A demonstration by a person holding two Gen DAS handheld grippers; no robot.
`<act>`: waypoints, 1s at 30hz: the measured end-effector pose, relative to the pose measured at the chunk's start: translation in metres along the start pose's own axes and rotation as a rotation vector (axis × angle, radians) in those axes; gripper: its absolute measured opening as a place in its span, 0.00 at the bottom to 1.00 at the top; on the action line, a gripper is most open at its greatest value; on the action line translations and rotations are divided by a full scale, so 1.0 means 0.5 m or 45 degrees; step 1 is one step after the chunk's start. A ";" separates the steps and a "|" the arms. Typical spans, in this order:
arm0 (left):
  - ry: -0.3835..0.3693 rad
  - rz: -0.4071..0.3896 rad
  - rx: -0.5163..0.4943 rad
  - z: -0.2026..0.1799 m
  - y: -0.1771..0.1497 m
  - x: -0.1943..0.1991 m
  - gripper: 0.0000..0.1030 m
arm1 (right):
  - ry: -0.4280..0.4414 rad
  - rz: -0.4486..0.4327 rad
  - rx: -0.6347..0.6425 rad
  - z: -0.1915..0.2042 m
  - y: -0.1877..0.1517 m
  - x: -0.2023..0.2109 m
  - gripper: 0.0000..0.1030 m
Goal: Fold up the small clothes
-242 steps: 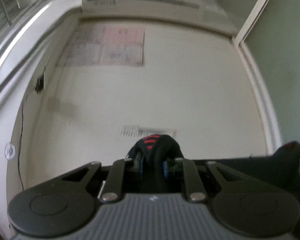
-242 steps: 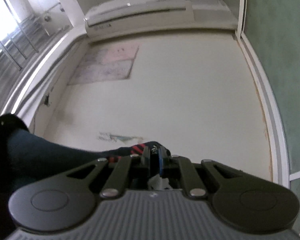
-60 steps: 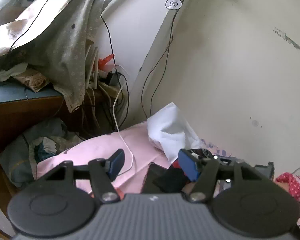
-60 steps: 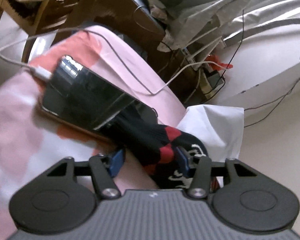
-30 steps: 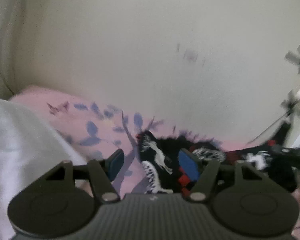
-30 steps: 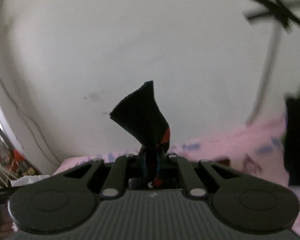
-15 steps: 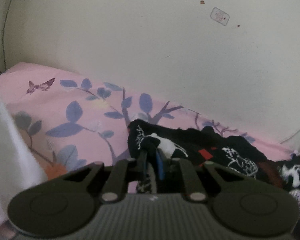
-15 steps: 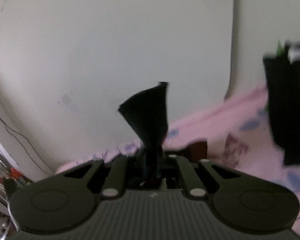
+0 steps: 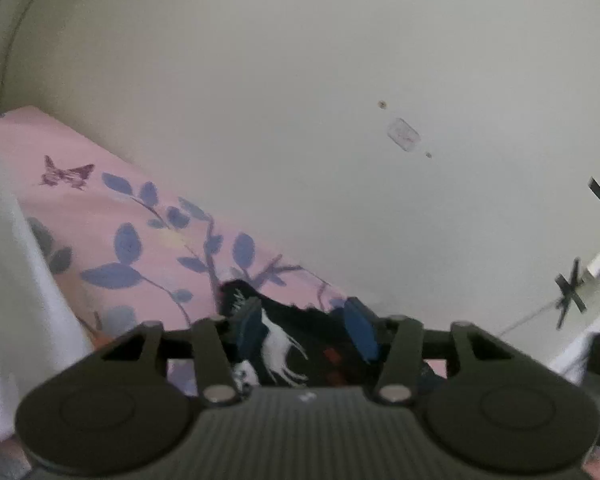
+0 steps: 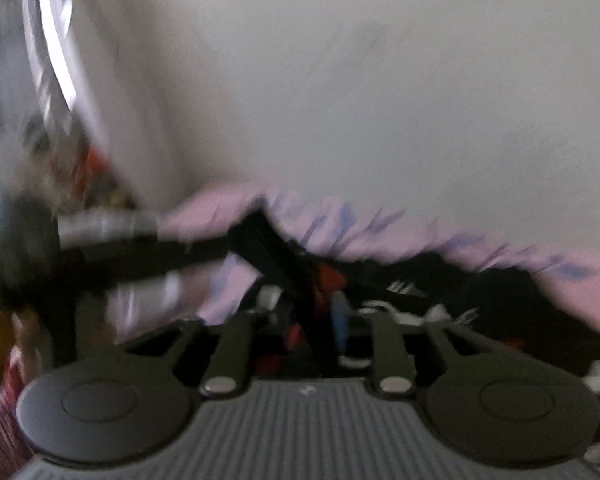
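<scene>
A black sock with white and red patterns lies on the pink floral sheet by the wall. My left gripper is open, its blue pads on either side of the sock, not pinching it. In the blurred right wrist view, my right gripper is shut on a black and red sock, held low over the sheet. More black patterned socks lie just right of it. The other gripper's dark body shows at the left.
A white cloth lies on the sheet at the left. The plain wall stands close behind the bed. Clutter and cables show blurred at the far left of the right wrist view.
My left gripper has opened and let go of the patterned sock. My right gripper has swung down fast towards the sheet with its sock still pinched.
</scene>
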State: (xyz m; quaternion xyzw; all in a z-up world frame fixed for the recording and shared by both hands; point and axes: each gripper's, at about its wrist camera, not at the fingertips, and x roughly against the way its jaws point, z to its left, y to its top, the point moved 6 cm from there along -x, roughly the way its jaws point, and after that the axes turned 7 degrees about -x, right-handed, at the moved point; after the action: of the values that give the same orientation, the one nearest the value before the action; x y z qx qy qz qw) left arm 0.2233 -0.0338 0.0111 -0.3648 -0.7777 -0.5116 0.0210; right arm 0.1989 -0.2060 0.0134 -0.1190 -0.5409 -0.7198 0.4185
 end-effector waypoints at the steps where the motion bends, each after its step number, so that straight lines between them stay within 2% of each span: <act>1: -0.006 0.006 -0.017 -0.006 -0.003 -0.001 0.47 | 0.012 -0.024 -0.022 -0.005 0.000 0.006 0.32; 3: -0.016 0.018 -0.041 -0.017 -0.010 -0.002 0.47 | 0.060 -0.135 -0.122 -0.033 0.013 0.057 0.46; 5: -0.048 0.006 -0.045 -0.032 -0.015 -0.005 0.45 | 0.056 -0.211 -0.208 -0.083 0.029 0.103 0.45; 6: -0.065 0.012 -0.063 -0.044 -0.021 -0.010 0.43 | 0.032 -0.217 -0.235 -0.106 0.041 0.117 0.43; 7: -0.077 0.024 -0.085 -0.054 -0.028 -0.015 0.41 | 0.025 -0.199 -0.246 -0.115 0.039 0.119 0.46; 8: -0.087 0.040 -0.114 -0.065 -0.035 -0.021 0.29 | 0.009 -0.159 -0.259 -0.129 0.028 0.111 0.47; 9: -0.092 0.072 -0.159 -0.076 -0.047 -0.031 0.19 | -0.011 -0.113 -0.263 -0.139 0.013 0.097 0.41; 11: -0.064 0.144 -0.228 -0.084 -0.070 -0.052 0.12 | -0.096 0.001 -0.257 -0.164 -0.028 0.062 0.26; 12: -0.034 0.190 -0.260 -0.084 -0.085 -0.068 0.09 | -0.131 -0.037 -0.241 -0.178 -0.039 0.055 0.03; 13: 0.015 0.240 -0.288 -0.079 -0.099 -0.084 0.07 | -0.130 -0.051 -0.240 -0.185 -0.041 0.057 0.00; 14: 0.087 0.306 -0.316 -0.069 -0.117 -0.107 0.05 | -0.117 -0.047 -0.308 -0.198 -0.038 0.058 0.00; 15: 0.091 0.294 -0.317 -0.069 -0.115 -0.107 0.05 | -0.108 -0.039 -0.364 -0.206 -0.035 0.059 0.00; 18: 0.099 0.305 -0.303 -0.065 -0.114 -0.102 0.05 | -0.136 -0.027 -0.303 -0.197 -0.022 0.077 0.00; 19: 0.101 0.309 -0.299 -0.067 -0.110 -0.096 0.05 | -0.131 -0.045 -0.286 -0.200 -0.014 0.093 0.02; 20: 0.096 0.288 -0.289 -0.069 -0.099 -0.087 0.06 | -0.126 -0.090 -0.261 -0.206 0.002 0.118 0.12; 21: 0.085 0.237 -0.301 -0.078 -0.076 -0.074 0.09 | -0.148 -0.133 -0.245 -0.221 0.018 0.131 0.27; 22: 0.079 0.198 -0.330 -0.086 -0.054 -0.065 0.11 | -0.192 -0.170 -0.234 -0.242 0.041 0.147 0.32; 23: 0.095 0.167 -0.376 -0.096 -0.030 -0.063 0.19 | -0.229 -0.178 -0.238 -0.269 0.058 0.147 0.33; 24: 0.120 0.155 -0.415 -0.106 -0.011 -0.065 0.25 | -0.247 -0.172 -0.248 -0.291 0.075 0.145 0.39; 25: 0.153 0.160 -0.458 -0.116 0.009 -0.079 0.27 | -0.257 -0.156 -0.267 -0.316 0.092 0.137 0.45; 26: 0.168 0.181 -0.492 -0.126 0.023 -0.101 0.30 | -0.265 -0.144 -0.281 -0.335 0.103 0.133 0.46; 29: 0.176 0.308 -0.551 -0.147 0.036 -0.201 0.47 | -0.258 -0.069 -0.322 -0.387 0.117 0.076 0.52; 30: 0.190 0.357 -0.556 -0.148 0.033 -0.240 0.47 | -0.250 -0.039 -0.342 -0.400 0.114 0.051 0.53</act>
State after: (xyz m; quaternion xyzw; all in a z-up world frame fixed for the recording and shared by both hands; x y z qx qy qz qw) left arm 0.2957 -0.1556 0.0104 -0.4262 -0.5871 -0.6847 0.0697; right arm 0.2808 -0.3974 -0.0091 -0.2355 -0.4799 -0.7768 0.3328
